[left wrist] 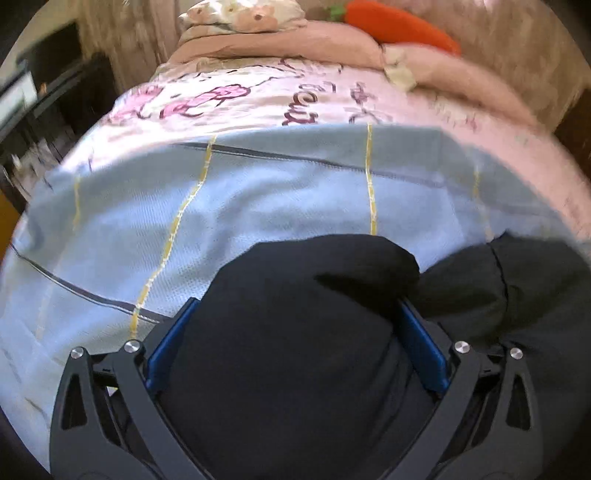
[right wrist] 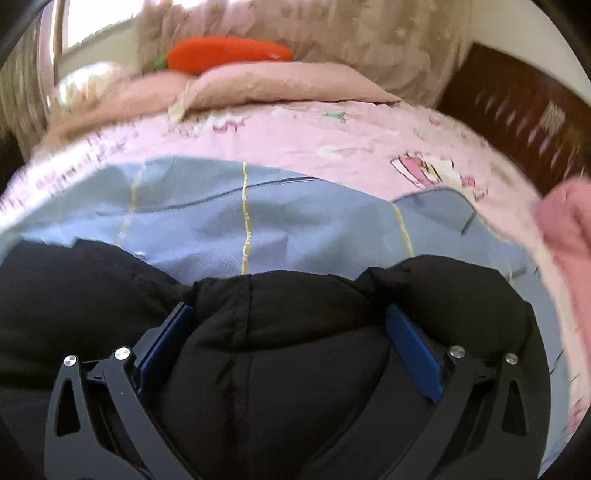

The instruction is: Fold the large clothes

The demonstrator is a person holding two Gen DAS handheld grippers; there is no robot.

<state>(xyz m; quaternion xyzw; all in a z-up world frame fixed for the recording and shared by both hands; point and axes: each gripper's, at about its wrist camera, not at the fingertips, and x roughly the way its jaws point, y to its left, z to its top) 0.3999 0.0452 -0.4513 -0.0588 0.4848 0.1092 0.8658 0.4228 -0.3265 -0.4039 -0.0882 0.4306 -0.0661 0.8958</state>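
Observation:
A black padded jacket fills the gap between the blue pads of my left gripper, which is shut on a thick bunch of it, jaws held wide by the bulk. A fold of the jacket laps over the right fingertip. In the right wrist view the same black jacket, with a stitched seam showing, bulges between the pads of my right gripper, likewise shut on it. More of the jacket spreads off to the left. The jacket stays sharp while the bed behind it is blurred.
Under the jacket lies a light blue cloth with yellow stripes, spread over a pink printed bedsheet. Pink pillows and an orange carrot plush sit at the far side. A dark wooden headboard stands right. A pink cloth lies at the right edge.

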